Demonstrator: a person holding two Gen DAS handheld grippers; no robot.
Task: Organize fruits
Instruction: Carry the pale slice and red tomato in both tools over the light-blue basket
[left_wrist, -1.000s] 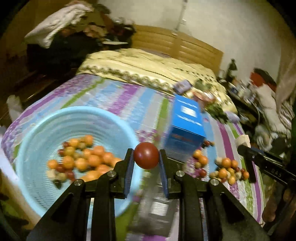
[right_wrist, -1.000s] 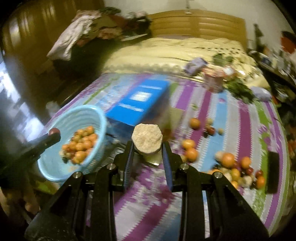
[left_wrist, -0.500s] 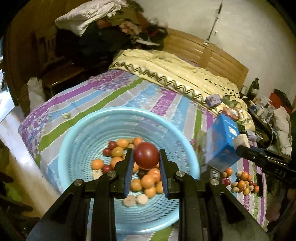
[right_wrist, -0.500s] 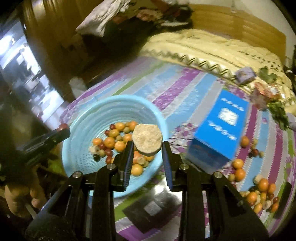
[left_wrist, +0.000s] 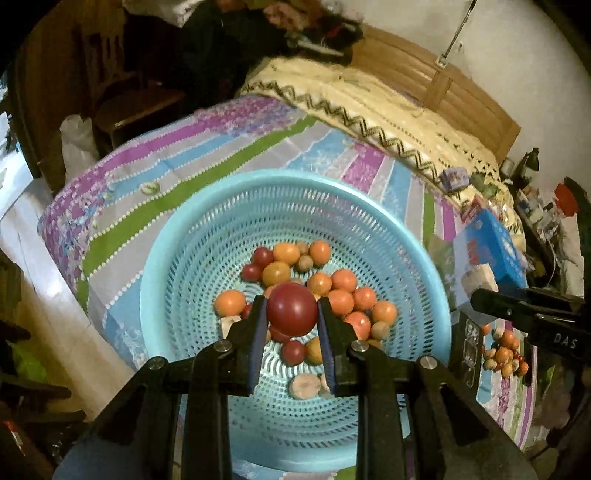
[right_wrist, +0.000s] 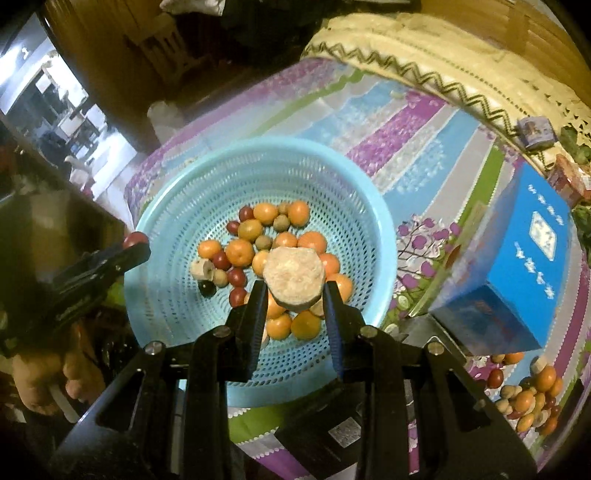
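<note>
Nearest in the left wrist view, the left gripper (left_wrist: 292, 320) is clamped on a dark red round fruit (left_wrist: 292, 309), its pads bearing on the fruit's widest part, one on each side. The fruit hangs over the middle of the light blue perforated basket (left_wrist: 192, 236). It looks smooth and glossy, so probably a little slippery, light, and firm enough to take a pinch across its middle; a hold off that line would likely squirt it out.

In the right wrist view the right gripper (right_wrist: 294, 295) is closed on a pale beige rough-skinned piece (right_wrist: 294, 277), flat-topped and lumpy, also over the basket's middle. What fruit it is cannot be told. Its coarse surface should give the pads good purchase, and it looks stiff and light. The flat sides under the pads seem the sensible place to hold it.

Below both loads, on the basket floor, lies a heap of small orange and red fruits (right_wrist: 266, 251) with a few beige ones among them. They are round and loose, so anything dropped from height may roll or bounce; a low release looks wiser.

Beyond the basket, on the striped bedcover (right_wrist: 424, 144), a blue box (right_wrist: 524, 266) stands to its right, and past that a smaller pile of unsorted fruits (right_wrist: 528, 398) waits.
</note>
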